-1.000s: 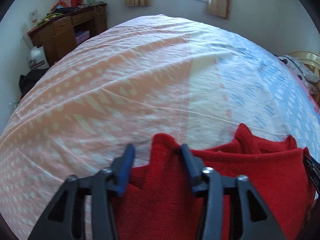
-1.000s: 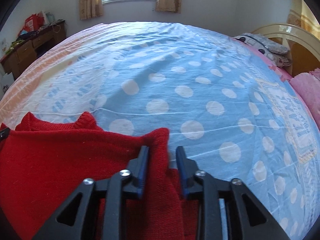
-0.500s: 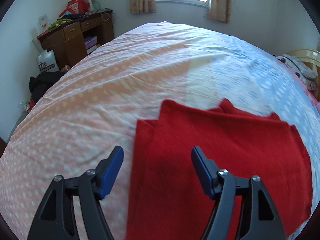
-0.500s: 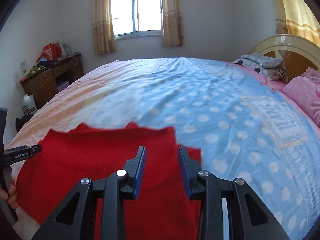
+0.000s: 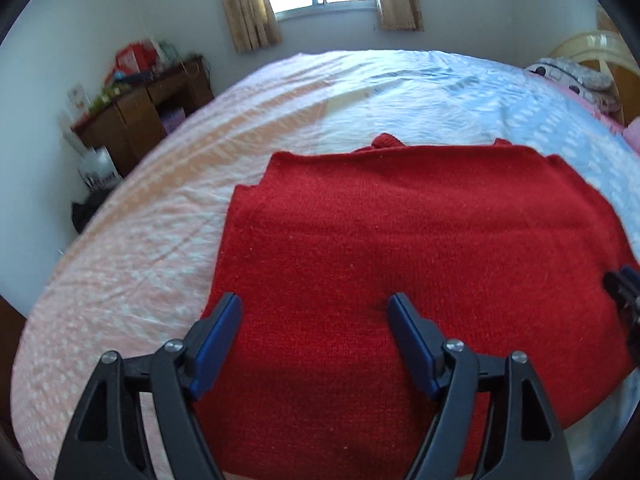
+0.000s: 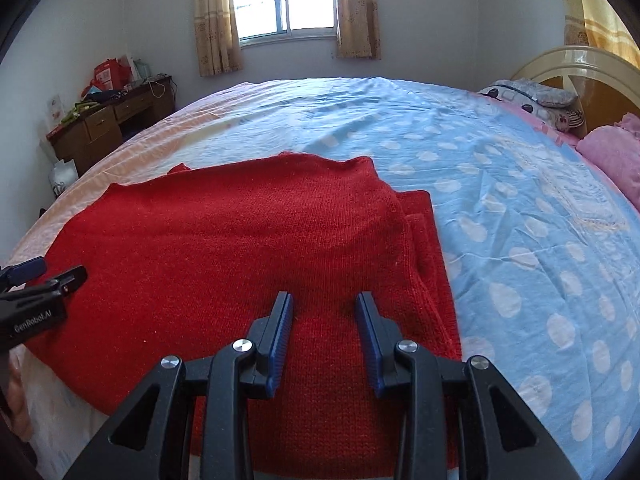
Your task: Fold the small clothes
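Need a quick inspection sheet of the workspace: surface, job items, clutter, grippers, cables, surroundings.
Surface: bed sheet, pink and blue with white dots, lightly wrinkled.
Job's things: red sweater lies folded flat near the front edge.
Clutter: pillows at the headboard end.
Grippers: left gripper above the sweater, jaws opening, nothing between them; right gripper jaws apart, holding nothing.
Cables: a thin cord on the desk.
Surroundings: curtained window, white walls.

I see a coarse, matt red knit sweater [image 5: 400, 248] on my bed's [image 6: 500, 184] smooth, lightly creased cotton-like sheet. My gripper [image 6: 325, 320] looks like matt black plastic with ridged blue pads and shiny metal screws.
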